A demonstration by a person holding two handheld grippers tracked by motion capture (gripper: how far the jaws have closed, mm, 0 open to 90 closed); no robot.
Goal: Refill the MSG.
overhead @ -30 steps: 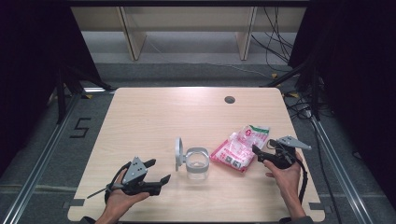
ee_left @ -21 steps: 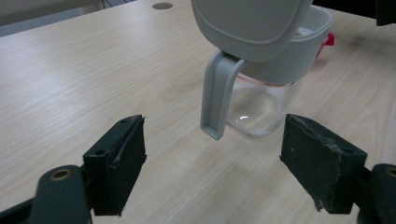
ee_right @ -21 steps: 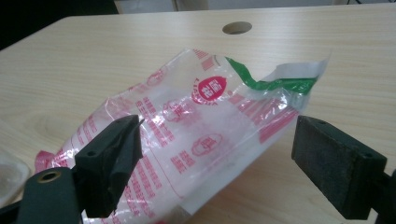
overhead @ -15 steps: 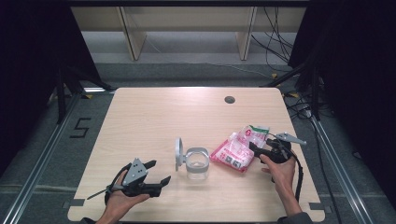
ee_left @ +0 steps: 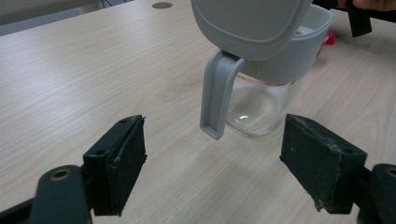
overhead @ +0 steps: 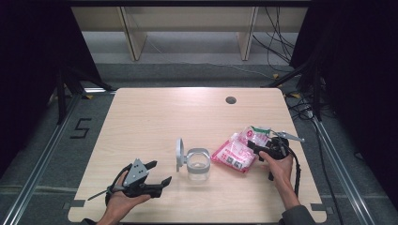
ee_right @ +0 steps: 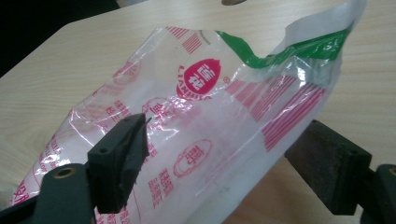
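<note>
A clear glass jar [overhead: 198,165] stands at the table's front middle, its grey lid [overhead: 179,152] swung upright on its left side. My left gripper [overhead: 160,171] rests open to the jar's front left, pointing at it. From the left gripper view, jar [ee_left: 261,102] and lid [ee_left: 250,21] stand just beyond the empty left gripper [ee_left: 215,128]. A pink-and-white printed plastic bag [overhead: 234,152] with a torn green top lies to the right of the jar. My right gripper [overhead: 253,150] is at the bag's right end. Its jaws have just been closing, with the bag [ee_right: 210,107] between them in the right gripper [ee_right: 229,128] view.
A round cable hole [overhead: 230,100] sits in the light wooden table [overhead: 155,112] towards the far right. The table's right edge is close behind my right hand. Cables lie on the floor to the right, and a wooden shelf frame stands beyond the far edge.
My right gripper has moved left and down onto the bag's right end, so the bag now lies between its jaws. The left gripper and the jar have stayed put.
</note>
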